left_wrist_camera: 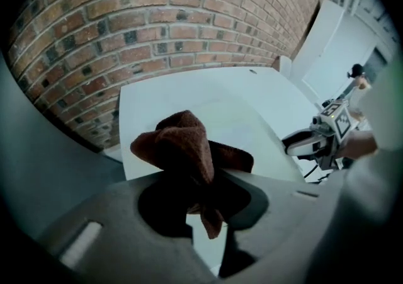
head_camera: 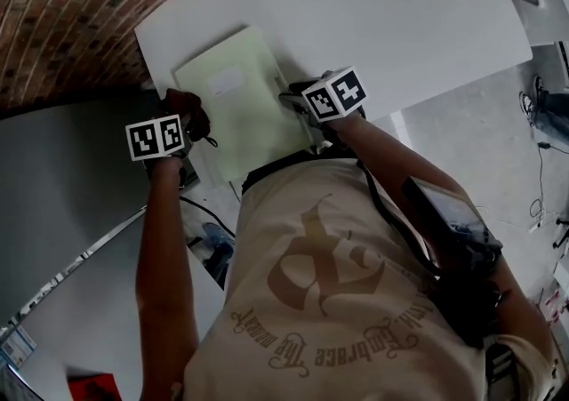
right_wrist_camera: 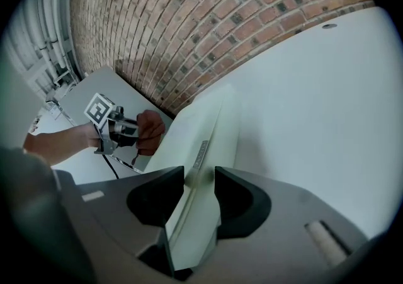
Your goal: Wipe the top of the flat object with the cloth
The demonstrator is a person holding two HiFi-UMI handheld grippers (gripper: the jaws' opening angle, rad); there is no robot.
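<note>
A pale green flat object [head_camera: 236,92] lies on the white table [head_camera: 400,17] near its front left corner. My right gripper [head_camera: 295,99] grips the object's right edge; in the right gripper view the edge [right_wrist_camera: 204,144] runs between the jaws of the right gripper [right_wrist_camera: 200,185], and both jaws touch it. My left gripper [head_camera: 189,126] is shut on a bunched brown cloth [head_camera: 184,109] at the object's left edge, by the table's left rim. The left gripper view shows the cloth [left_wrist_camera: 182,147] bulging out above the jaws of the left gripper [left_wrist_camera: 196,196].
A brick wall [head_camera: 62,8] rises behind the table's left side. A grey surface [head_camera: 62,212] lies left of the table, with a black cable [head_camera: 204,212] hanging below the table edge. Cables [head_camera: 542,124] lie on the floor at right.
</note>
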